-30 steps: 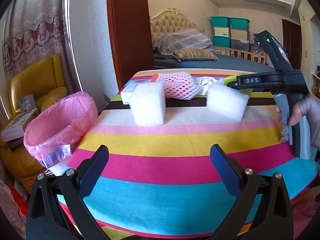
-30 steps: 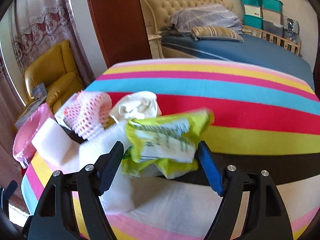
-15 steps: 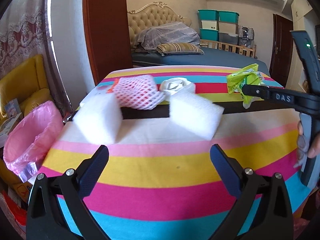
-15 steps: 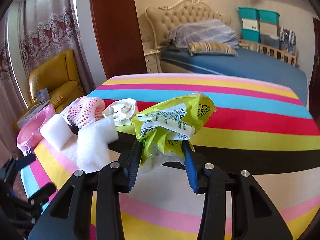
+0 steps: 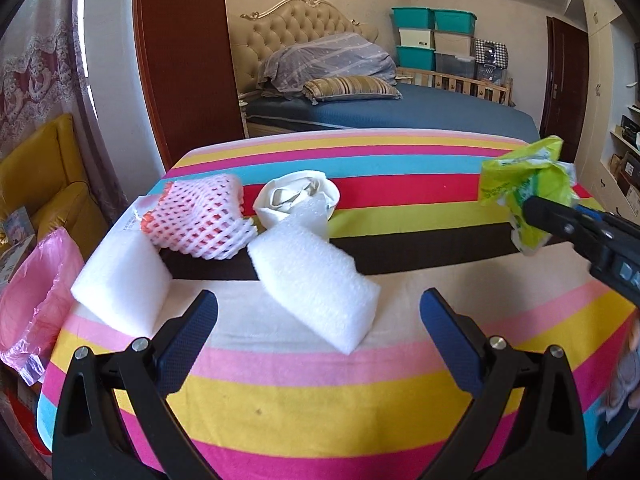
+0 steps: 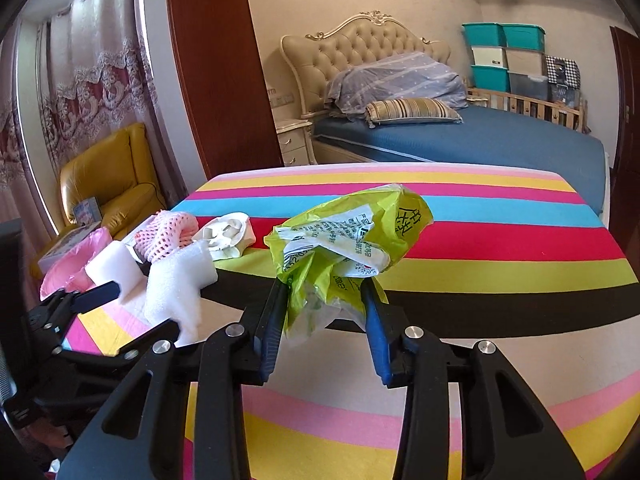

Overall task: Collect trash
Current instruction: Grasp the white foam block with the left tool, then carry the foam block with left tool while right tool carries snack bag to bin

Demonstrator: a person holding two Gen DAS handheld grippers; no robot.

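My right gripper (image 6: 326, 296) is shut on a crumpled green plastic wrapper (image 6: 344, 236) and holds it above the striped table; the wrapper also shows at the right of the left wrist view (image 5: 524, 188). My left gripper (image 5: 318, 312) is open and empty, just in front of a white foam block (image 5: 316, 288). A second foam block (image 5: 120, 280), a pink foam net (image 5: 200, 216) and a crumpled white wrapper (image 5: 298, 196) lie behind it on the table.
A bin lined with a pink bag (image 5: 36, 288) stands left of the striped table (image 5: 320, 400), below its edge. A yellow armchair (image 6: 108, 176) is behind the bin. A bed (image 6: 460, 140) lies beyond the table's far edge.
My right gripper closed on the green wrapper and lifted it off the table. My left gripper moved forward and right, closer to the foam blocks, still open.
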